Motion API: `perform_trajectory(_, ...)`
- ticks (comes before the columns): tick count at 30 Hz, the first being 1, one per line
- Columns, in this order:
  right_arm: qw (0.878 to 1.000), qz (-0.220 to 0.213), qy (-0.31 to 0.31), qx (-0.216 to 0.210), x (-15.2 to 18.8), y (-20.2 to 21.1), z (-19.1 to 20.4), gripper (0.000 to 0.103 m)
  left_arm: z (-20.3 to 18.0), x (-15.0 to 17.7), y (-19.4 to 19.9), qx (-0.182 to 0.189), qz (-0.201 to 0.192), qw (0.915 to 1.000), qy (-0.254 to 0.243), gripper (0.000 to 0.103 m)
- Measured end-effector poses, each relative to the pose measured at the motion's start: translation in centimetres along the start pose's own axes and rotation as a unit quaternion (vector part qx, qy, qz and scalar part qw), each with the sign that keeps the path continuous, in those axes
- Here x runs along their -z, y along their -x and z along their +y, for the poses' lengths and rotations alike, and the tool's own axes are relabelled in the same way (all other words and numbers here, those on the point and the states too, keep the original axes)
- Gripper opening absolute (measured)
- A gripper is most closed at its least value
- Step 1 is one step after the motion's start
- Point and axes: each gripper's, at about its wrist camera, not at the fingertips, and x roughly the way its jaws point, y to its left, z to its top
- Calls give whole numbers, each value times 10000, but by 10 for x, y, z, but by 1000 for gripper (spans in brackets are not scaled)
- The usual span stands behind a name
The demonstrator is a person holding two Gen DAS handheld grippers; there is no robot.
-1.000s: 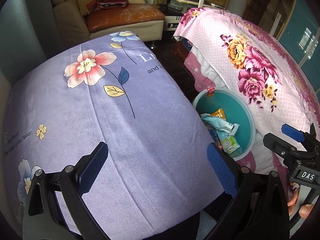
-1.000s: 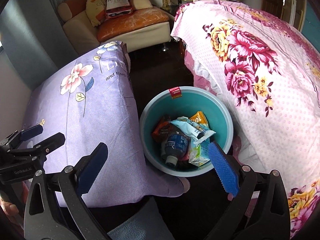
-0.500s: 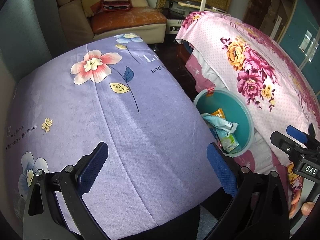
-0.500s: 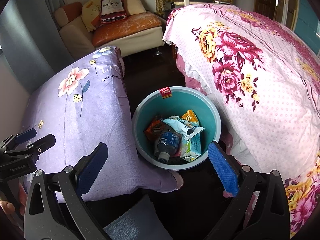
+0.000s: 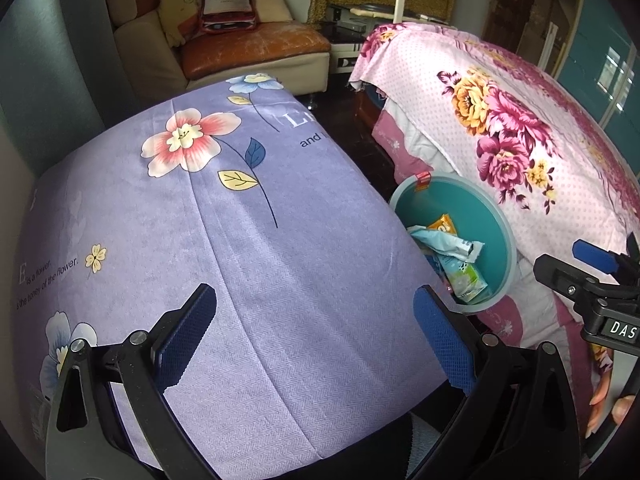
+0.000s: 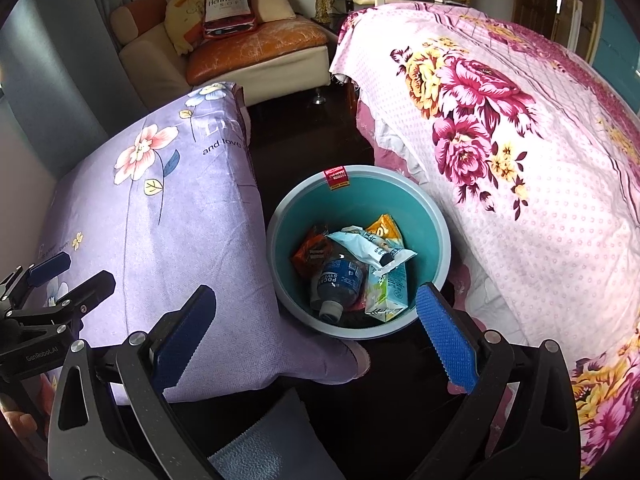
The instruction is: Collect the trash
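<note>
Compared with a second ago, both grippers have pulled up and back a bit: the teal bucket (image 6: 438,236) sits smaller and more centred in the right wrist view now, and more of the purple floral bedspread (image 5: 224,240) shows in the left one.

Going left to right: the left gripper (image 5: 316,340) hangs over the purple bedspread with its blue pads spread wide and nothing between them. I can't spot any loose trash on that cloth from here. Next comes the dark gap of floor between the two beds, and that's where the bucket stands, just beside the purple bed's edge. Inside it there's an orange-brown wrapper (image 6: 310,254), a plastic bottle (image 6: 338,284), a white pouch (image 6: 370,248) and a green-and-white carton (image 6: 390,294), all piled loosely. The right gripper (image 6: 316,338) hovers above the near rim, jaws also wide, holding nothing. Furthest right is the pink floral bedspread (image 6: 540,208), and it looks clear of rubbish too.

So my read is the collecting is mostly done and this is the look-around step. To do it well I'd sweep both cameras slowly along the bed edges and the floor gap, keep the jaws wide until something turns up, and stay clear of the bucket rim so it doesn't tip.
</note>
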Motion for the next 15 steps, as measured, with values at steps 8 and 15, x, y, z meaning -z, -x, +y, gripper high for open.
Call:
perform_trajectory(8, 10000, 53, -50, 9, 2, -6, -3, 96, -1, 2, -6, 1, 61, 10000, 34, 99)
perform_trajectory(15, 9999, 127, -61, 15, 3, -12, -4, 96, 1, 3, -12, -13, 122, 9999, 76, 99)
